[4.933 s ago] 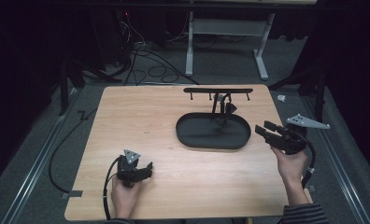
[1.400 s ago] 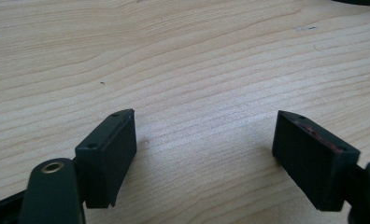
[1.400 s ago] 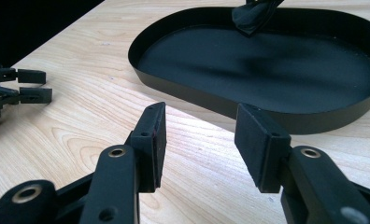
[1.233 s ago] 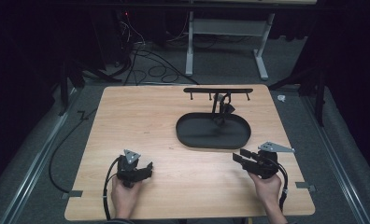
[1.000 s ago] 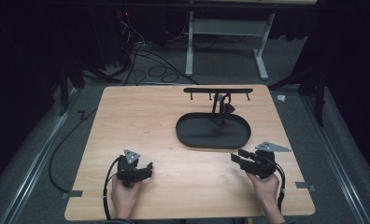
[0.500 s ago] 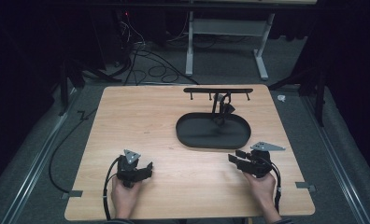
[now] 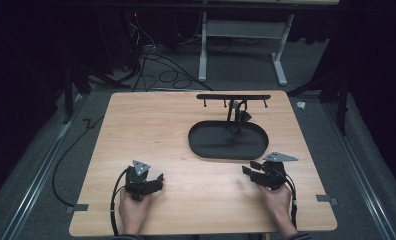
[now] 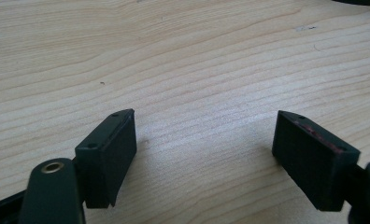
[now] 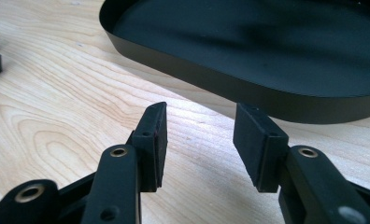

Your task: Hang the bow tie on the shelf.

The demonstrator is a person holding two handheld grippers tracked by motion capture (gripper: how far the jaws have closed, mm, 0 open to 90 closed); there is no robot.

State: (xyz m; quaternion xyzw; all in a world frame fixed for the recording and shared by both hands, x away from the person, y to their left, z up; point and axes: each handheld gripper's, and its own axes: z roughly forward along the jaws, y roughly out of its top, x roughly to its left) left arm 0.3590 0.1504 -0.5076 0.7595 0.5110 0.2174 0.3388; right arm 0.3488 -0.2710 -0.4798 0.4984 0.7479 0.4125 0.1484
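Low in the frame, on the bare worktop point(image 7: 186, 130), my left gripper point(image 7: 156, 181) and right gripper point(image 7: 251, 169) rest empty, jaws apart, seemingly idle, the black tray point(image 7: 206, 147) just beyond the right one.

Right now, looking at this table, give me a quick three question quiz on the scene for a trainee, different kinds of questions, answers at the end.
1. True or false: the left hand-held gripper is shut on an object.
2. Multiple choice: the black oval tray lies nearest to A) the left hand-held gripper, B) the right hand-held gripper, C) the table's near left corner.
3. Fill in: the bar with small hooks stands at the table's ____ edge.

Key
1. False: its jaws stand apart over bare wood.
2. B
3. far
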